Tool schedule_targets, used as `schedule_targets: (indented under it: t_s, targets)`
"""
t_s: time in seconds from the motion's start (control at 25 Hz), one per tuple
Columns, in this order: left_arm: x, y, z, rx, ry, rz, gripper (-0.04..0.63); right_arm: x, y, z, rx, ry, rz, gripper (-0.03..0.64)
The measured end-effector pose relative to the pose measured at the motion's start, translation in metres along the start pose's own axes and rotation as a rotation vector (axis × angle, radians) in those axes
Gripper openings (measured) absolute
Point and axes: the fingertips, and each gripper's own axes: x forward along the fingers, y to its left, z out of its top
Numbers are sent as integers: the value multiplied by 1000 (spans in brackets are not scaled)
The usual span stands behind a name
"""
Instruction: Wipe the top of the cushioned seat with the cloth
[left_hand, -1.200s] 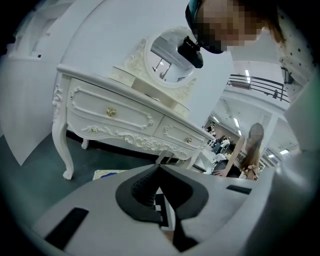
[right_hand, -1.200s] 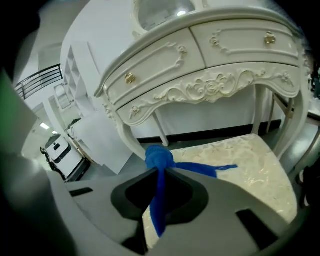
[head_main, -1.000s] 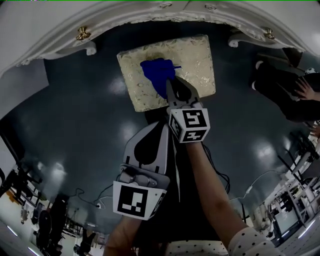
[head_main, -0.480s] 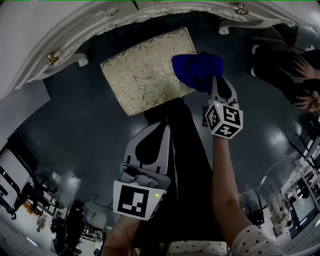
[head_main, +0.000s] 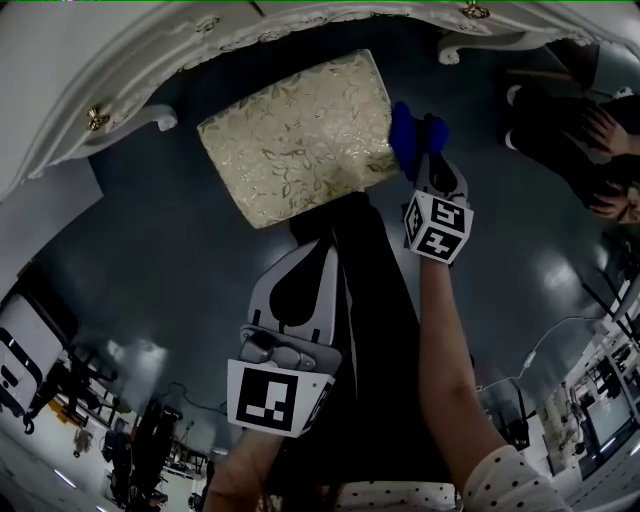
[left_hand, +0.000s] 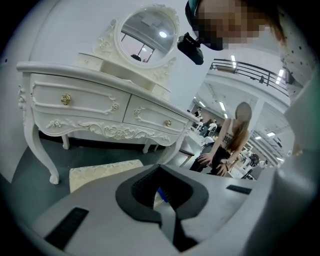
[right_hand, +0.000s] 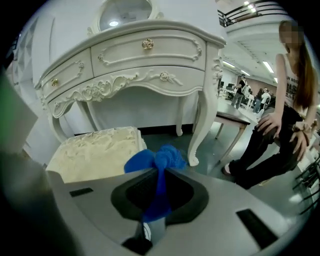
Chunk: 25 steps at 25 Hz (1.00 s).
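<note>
My right arm (head_main: 445, 360) reaches forward, bare to the dotted sleeve. It holds the right gripper (head_main: 425, 160) out past the right edge of the seat (head_main: 295, 135). Its marker cube faces up at me. In the right gripper view the right gripper (right_hand: 159, 192) has its jaws clamped on the blue cloth (right_hand: 157, 160). A strip of it runs down between the pads, and a bunched end stands up beyond the tips. From the head view the cloth (head_main: 405, 135) sits just beside the seat's right side, over the dark floor (head_main: 150, 260) rather than on the cushion. I can't tell whether it touches the seat's edge.

The left gripper (head_main: 318, 262) is held low and close to my body, well back from the seat, pointing toward its near edge. In the left gripper view the left gripper (left_hand: 161, 192) has its jaws together with nothing between them. The seat (left_hand: 100, 172) shows beyond the tips.

The seat's patterned top is bare. Behind it stands a white dresser (right_hand: 140, 60) with both drawers (left_hand: 75, 100) closed, so I can't see inside them. A person (right_hand: 280, 125) stands off to the right.
</note>
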Motion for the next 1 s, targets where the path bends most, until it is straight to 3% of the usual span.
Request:
schedule_targets:
  t_s: [0.28, 0.72, 1.0]
  targets:
    - [-9, 17, -9, -33, 13, 104, -3, 7, 24, -11, -37, 34, 52, 46]
    - [-13, 23, -8, -58, 2, 103, -3, 15, 37, -9, -102, 71, 76, 46]
    - [-15, 28, -8, -67, -3, 102, -3, 4, 56, -4, -100, 37, 85, 46]
